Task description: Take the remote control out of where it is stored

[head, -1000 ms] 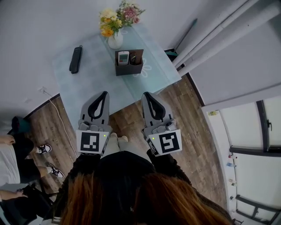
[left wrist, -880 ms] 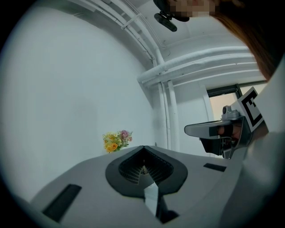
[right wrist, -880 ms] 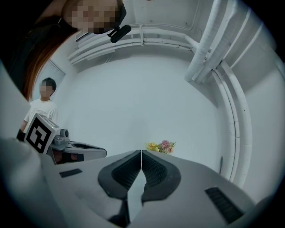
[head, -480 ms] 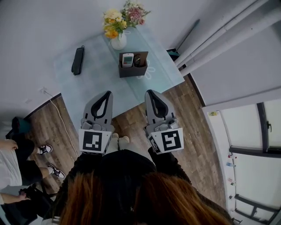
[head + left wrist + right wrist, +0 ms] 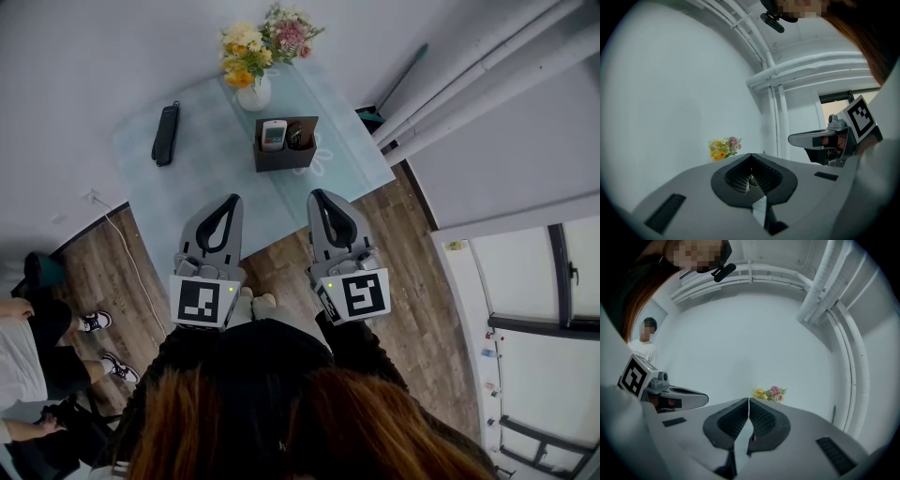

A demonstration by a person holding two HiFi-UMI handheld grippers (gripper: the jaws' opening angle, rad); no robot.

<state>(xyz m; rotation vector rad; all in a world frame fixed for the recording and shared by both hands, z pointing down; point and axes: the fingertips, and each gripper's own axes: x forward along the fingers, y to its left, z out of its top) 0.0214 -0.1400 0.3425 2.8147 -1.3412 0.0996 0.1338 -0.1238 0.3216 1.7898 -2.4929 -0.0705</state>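
White remote control stands upright in the dark holder on the table, upper centre of the head view, well apart from both grippers. Left gripper and right gripper each have their jaws together and empty. Reaching in without opening could shove the holder into the vase just above it.

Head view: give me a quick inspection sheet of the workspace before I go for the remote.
Surface: pale table.
Job's things: white remote upright in the dark holder, beside a dark item.
Clutter: black remote lying at left; flower vase behind the holder.
Grippers: left claw and right claw both shut, empty, over the table's near edge.
Cables: white cord on the floor at left.
Surroundings: wood floor, pipes, a person at lower left.
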